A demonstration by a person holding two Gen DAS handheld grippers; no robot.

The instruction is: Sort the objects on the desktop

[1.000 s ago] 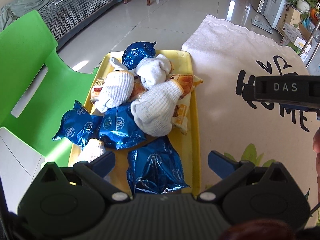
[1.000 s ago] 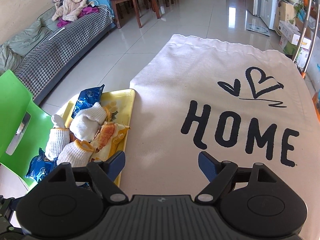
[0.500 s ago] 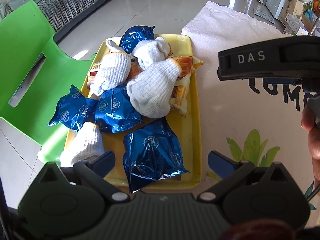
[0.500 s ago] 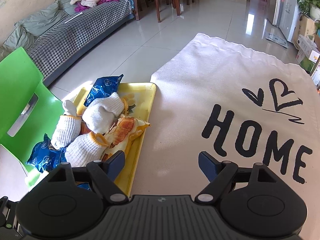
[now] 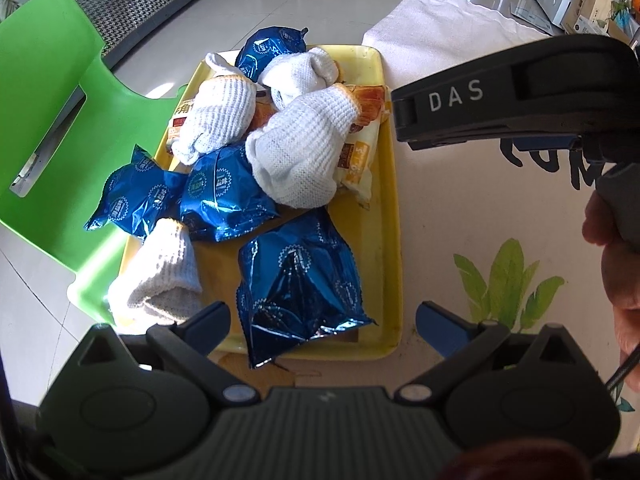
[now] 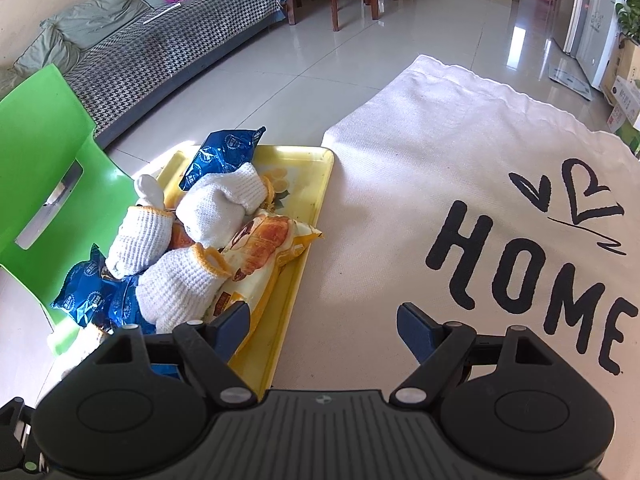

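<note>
A yellow tray point(image 5: 394, 216) on the table holds a mixed pile. It has several blue foil snack packets point(image 5: 300, 280), white knitted gloves point(image 5: 300, 156) and croissant bread packets point(image 5: 362, 136). My left gripper point(image 5: 322, 320) hangs open over the tray's near end, the nearest blue packet just ahead of its fingers. My right gripper point(image 6: 324, 320) is open and empty above the tray's right rim point(image 6: 316, 200), beside a croissant packet point(image 6: 264, 240) and a glove point(image 6: 184, 284). Its black housing marked DAS point(image 5: 512, 96) shows in the left wrist view.
A cream cloth printed HOME point(image 6: 440, 160) covers the table right of the tray. A green plastic chair point(image 5: 44, 120) stands close on the tray's left. A person's hand point(image 5: 616, 264) holds the right gripper. Sofa point(image 6: 160, 48) and tiled floor lie beyond.
The right gripper has shifted left towards the tray, and its housing now reaches further into the left wrist view. The left view has tipped slightly, bringing the tray's near edge into sight. Both grippers stay open.
</note>
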